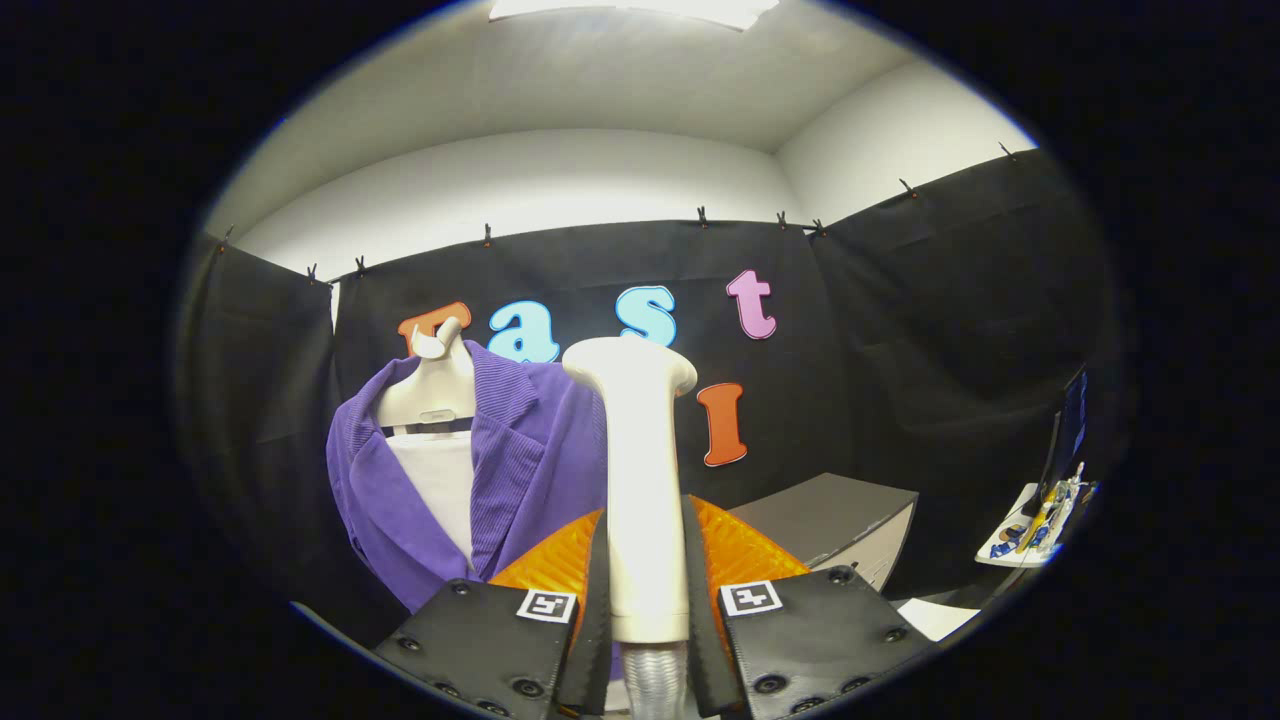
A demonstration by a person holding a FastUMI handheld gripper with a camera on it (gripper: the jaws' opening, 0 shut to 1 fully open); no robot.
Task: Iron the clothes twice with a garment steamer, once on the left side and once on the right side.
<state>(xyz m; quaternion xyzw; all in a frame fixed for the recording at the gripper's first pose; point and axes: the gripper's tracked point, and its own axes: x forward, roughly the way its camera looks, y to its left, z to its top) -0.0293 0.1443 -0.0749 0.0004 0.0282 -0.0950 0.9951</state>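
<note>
Off to the left, against the black cloth wall (900,330), hangs a purple jacket (520,460) on a pale hanger form (432,385), its neck piece poking up above the collar. The jacket is open at the front, with a white panel (435,490) showing between the lapels and a dark band across its top. It sits beyond the claw and to its left, well apart from the fingers, its hem dropping out of sight behind the left finger's mount. In the middle stands the steamer (640,480), a cream wand held upright with its broad head at the top, overlapping the jacket's right edge from where I stand. The claw (645,600) is closed on the steamer's handle: both fingers (598,600) press against it, one on each side, and a ribbed clear hose (655,680) runs down from the handle's base between them. Whether the head touches the cloth I cannot tell. Further right, beyond the fingers, is a grey box (840,520) with a sloping top, and at the far right a white shelf (1005,550) with small clutter on it, below a dark screen (1072,425).
</note>
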